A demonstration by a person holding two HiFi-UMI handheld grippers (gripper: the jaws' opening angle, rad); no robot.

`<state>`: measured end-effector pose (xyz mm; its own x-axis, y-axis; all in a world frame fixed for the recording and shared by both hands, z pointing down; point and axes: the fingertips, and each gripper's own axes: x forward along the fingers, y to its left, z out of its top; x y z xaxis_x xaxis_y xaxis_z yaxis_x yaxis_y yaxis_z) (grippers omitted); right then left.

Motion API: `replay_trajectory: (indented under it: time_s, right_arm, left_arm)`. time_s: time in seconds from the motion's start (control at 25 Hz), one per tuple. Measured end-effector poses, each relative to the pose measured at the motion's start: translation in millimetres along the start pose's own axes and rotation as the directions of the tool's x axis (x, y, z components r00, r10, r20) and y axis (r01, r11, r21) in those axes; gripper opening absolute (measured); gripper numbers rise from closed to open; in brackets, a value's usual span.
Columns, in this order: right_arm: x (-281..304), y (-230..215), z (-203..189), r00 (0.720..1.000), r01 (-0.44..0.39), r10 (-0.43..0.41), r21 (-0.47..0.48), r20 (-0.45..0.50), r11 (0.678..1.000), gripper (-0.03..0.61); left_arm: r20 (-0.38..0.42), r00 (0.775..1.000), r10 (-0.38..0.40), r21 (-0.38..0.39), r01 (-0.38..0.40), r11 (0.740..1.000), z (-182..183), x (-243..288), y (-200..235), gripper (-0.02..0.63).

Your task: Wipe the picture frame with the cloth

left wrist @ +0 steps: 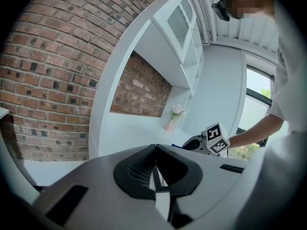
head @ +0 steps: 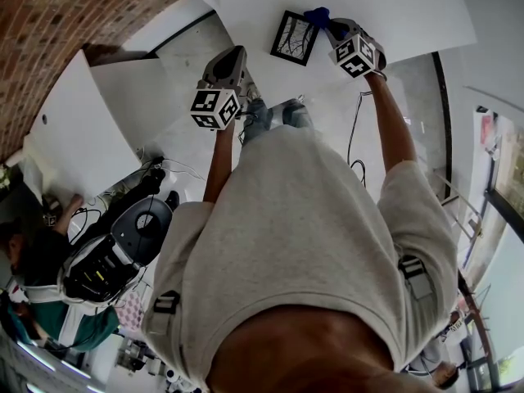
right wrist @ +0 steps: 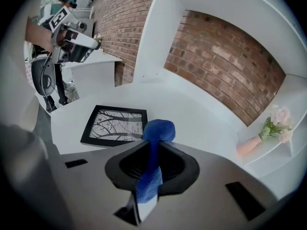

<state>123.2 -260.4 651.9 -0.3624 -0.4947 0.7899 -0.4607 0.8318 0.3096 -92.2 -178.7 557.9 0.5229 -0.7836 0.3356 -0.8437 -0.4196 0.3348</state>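
Note:
A black picture frame (head: 295,38) with a branch print lies flat on the white table (head: 393,6). In the right gripper view the picture frame (right wrist: 117,125) sits just ahead and to the left of the jaws. My right gripper (head: 329,24) is shut on a blue cloth (right wrist: 152,152), whose bunched end (head: 315,14) hangs over the frame's far right corner. My left gripper (head: 237,53) is held in the air to the left of the frame, shut with nothing in it. In the left gripper view its tips (left wrist: 156,150) meet, and a strip of the frame (left wrist: 160,178) shows below them.
A brick wall and a white shelf alcove stand behind the table. A pink vase of flowers (right wrist: 268,128) stands on the shelf at the right. Cables (head: 356,137) trail on the floor. A seated person (head: 33,260) and equipment (head: 115,252) are at the lower left.

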Motion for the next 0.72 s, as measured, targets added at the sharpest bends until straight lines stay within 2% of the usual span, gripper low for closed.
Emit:
replay_trajectory:
  time_s: [0.24, 0.72]
  right_arm:
    - [9, 27, -11, 0.998, -0.059, 0.058, -0.037, -0.029, 0.998, 0.061]
    - [-2, 72, -12, 0.994, -0.104, 0.102, -0.094, -0.024, 0.990, 0.061]
  left_arm:
    - [-0.007, 1.000, -0.002, -0.001, 0.002, 1.000, -1, 3, -2, 0.017]
    - [-0.015, 1.000, -0.013, 0.004, 0.013, 1.000, -1, 8, -4, 0.017]
